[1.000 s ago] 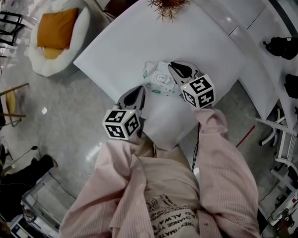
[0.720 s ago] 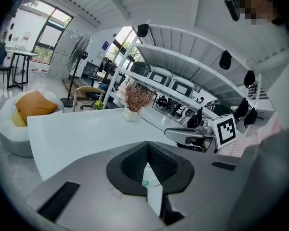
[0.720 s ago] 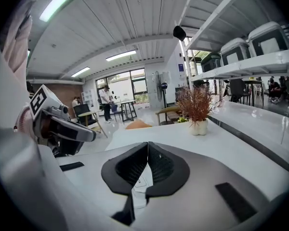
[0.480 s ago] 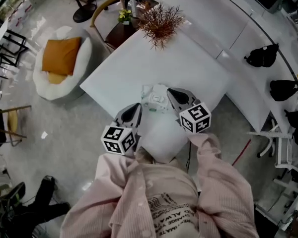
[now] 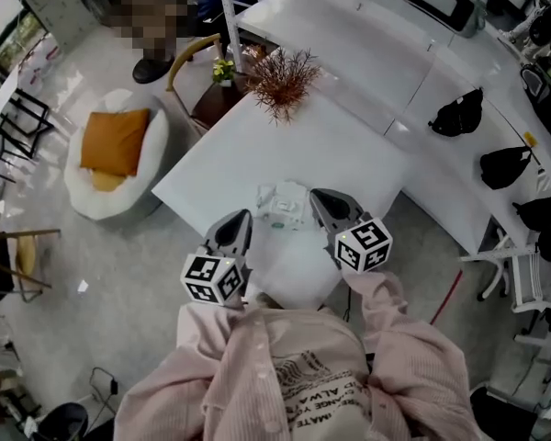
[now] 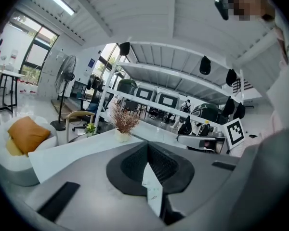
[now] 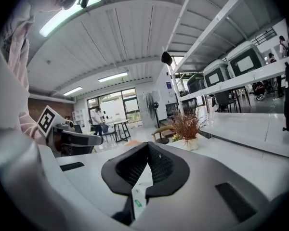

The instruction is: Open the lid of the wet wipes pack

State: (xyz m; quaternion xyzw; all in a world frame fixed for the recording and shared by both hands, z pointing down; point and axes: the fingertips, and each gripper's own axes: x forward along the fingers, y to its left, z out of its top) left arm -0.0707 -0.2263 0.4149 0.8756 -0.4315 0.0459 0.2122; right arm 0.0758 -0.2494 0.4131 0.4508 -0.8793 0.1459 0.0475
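The wet wipes pack, white crinkled film with a pale green lid patch, hangs over the near part of the white table. It sits between my two grippers in the head view. My left gripper holds its left end and my right gripper its right end. In the left gripper view the left gripper is shut on a thin white flap of the pack. In the right gripper view the right gripper is shut on a white strip of the pack with green print. Both grippers point nearly level.
A dried plant in a pot stands at the table's far corner. A wooden chair and a white beanbag with an orange cushion lie to the left. A long white counter with black bags runs along the right.
Both grippers have come up off the table with the pack between them. The table and room now look farther below.
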